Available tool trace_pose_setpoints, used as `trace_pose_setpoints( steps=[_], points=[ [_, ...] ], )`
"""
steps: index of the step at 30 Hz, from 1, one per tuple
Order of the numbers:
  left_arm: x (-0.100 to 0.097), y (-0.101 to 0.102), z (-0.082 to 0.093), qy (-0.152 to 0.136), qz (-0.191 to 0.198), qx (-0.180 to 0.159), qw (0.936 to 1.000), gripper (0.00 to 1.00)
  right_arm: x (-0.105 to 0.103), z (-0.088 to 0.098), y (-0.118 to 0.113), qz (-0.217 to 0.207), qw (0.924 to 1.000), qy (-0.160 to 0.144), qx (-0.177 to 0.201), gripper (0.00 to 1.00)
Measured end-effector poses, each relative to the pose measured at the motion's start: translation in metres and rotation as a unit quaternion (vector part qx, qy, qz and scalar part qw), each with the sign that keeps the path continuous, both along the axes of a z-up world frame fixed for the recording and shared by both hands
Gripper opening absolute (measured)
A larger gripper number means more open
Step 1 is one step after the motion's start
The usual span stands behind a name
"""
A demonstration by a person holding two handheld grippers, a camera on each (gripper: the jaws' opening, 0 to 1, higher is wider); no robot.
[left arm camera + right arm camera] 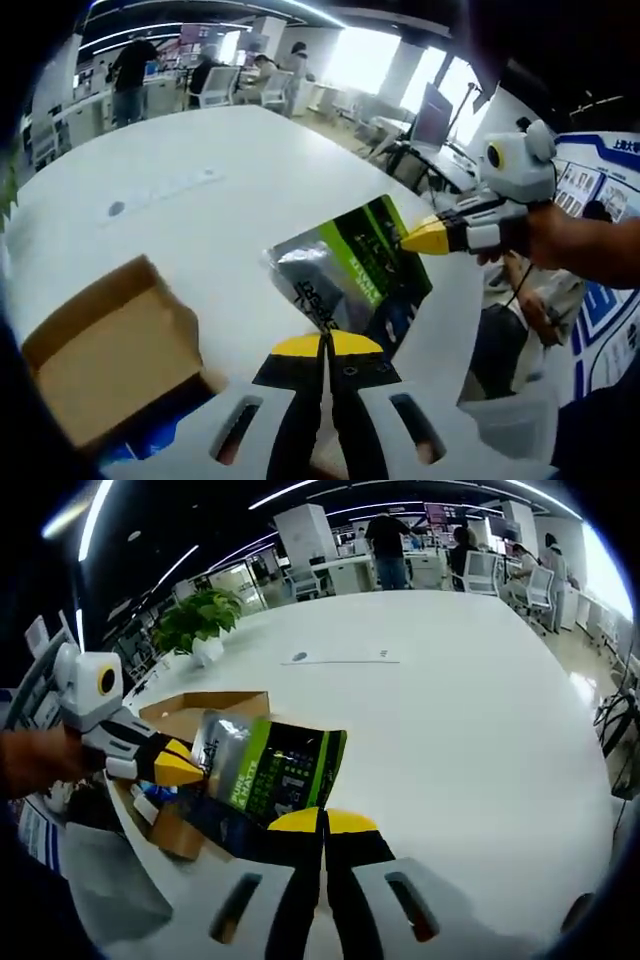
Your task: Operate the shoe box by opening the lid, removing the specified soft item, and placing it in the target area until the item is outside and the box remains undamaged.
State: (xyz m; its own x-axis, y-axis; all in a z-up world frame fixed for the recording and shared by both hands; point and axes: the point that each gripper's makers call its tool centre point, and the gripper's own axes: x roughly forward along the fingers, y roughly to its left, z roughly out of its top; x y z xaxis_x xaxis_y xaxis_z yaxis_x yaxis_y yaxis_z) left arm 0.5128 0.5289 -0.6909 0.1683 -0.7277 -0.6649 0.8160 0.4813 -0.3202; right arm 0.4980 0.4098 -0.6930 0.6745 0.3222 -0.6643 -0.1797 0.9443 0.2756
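Note:
A soft packet, green, black and silver, hangs over the white table between both grippers. My left gripper is shut on the packet's near edge, and my right gripper comes in from the right, pinching a far corner. In the right gripper view the same packet is clamped in my right gripper, while my left gripper holds its left edge. The brown cardboard shoe box lies open at the lower left; in the right gripper view the box sits behind the packet.
A potted plant stands at the table's far left edge. A flat white strip lies mid-table. Broad bare tabletop stretches to the right. Desks, chairs and people fill the back of the room.

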Motion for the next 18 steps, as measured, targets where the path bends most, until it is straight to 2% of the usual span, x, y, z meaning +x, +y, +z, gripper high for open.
trace_pose_setpoints(
  steps=[18],
  points=[
    [0.008, -0.009, -0.044, 0.025, -0.003, 0.069, 0.9973, 0.0, 0.009, -0.043, -0.008, 0.007, 0.9994, 0.035, 0.0, 0.0]
  ],
)
